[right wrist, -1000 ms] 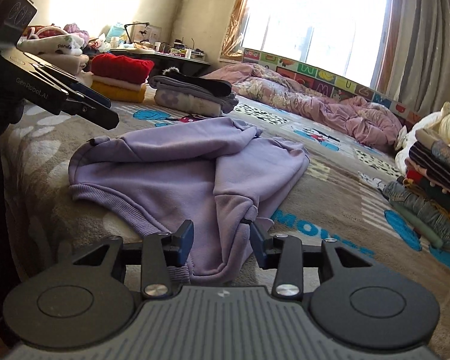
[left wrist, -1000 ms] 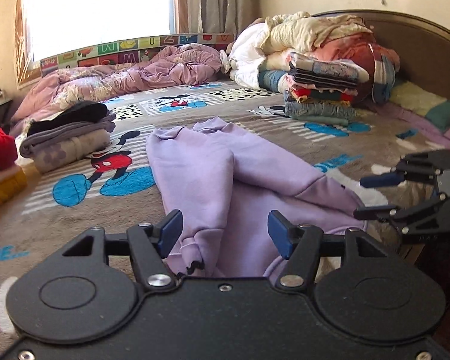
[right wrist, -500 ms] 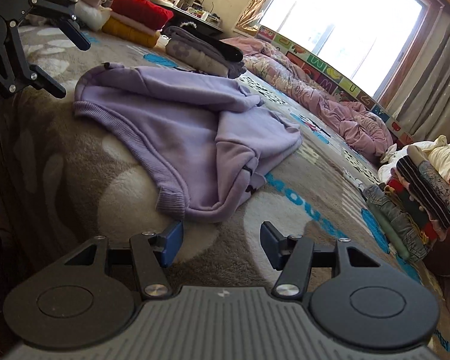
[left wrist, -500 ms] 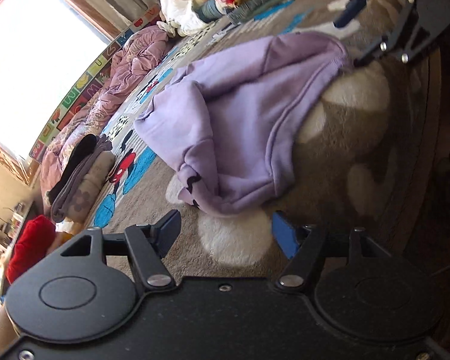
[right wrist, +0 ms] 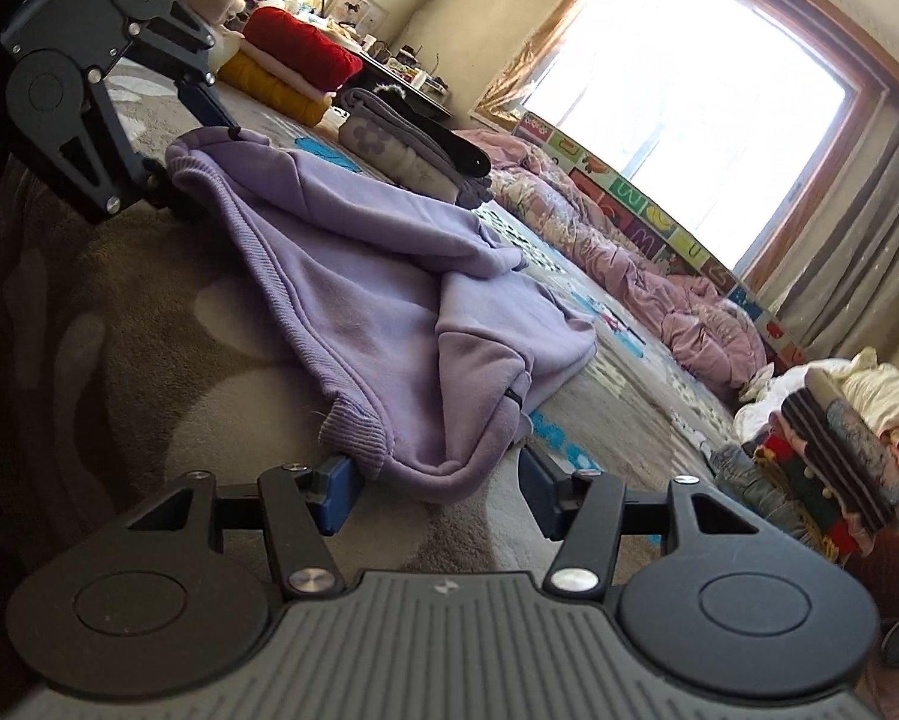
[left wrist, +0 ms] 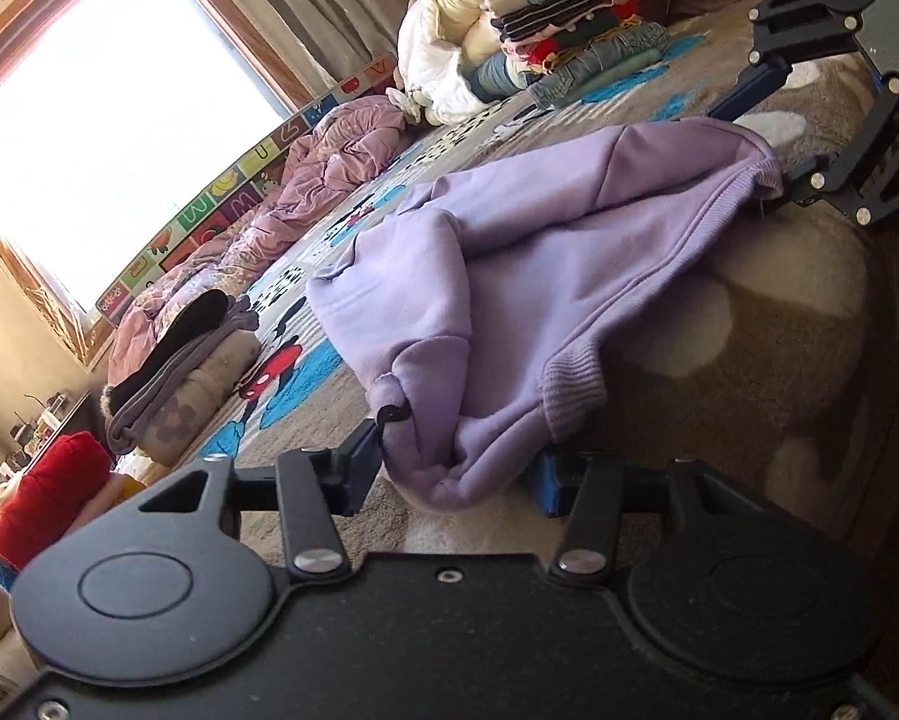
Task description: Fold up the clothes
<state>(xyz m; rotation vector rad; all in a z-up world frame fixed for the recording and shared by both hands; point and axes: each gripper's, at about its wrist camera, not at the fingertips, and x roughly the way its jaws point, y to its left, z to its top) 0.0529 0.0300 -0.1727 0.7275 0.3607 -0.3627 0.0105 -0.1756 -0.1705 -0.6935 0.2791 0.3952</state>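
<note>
Lilac sweatshirt (left wrist: 545,276) lying crumpled on the cartoon-print blanket (left wrist: 767,324), near its front edge, hem side toward both cameras.

Left wrist view: left gripper (left wrist: 458,477) open, blue pads spread either side of the garment's near bunched corner, not clamped; ribbed cuff (left wrist: 572,402) just above the right pad. Seen here only: right gripper (left wrist: 773,138) at the far hem corner, jaws spread around the ribbed edge. Behind it, a stack of folded clothes (left wrist: 575,18).

Right wrist view: right gripper (right wrist: 431,495) likewise spread, hem corner sagging between the pads, no grip closed on it. Shown here alone: left gripper (right wrist: 191,138) at the opposite corner, one finger above the fabric, one below; closed or not, cannot tell from this angle. Red cushion (right wrist: 302,48) and folded grey pile (right wrist: 413,153) beyond.

Long axis running along the ribbed hem (right wrist: 281,300), gripper to gripper, across the bed's front edge; body of the garment pointing away toward the window (right wrist: 689,96).
</note>
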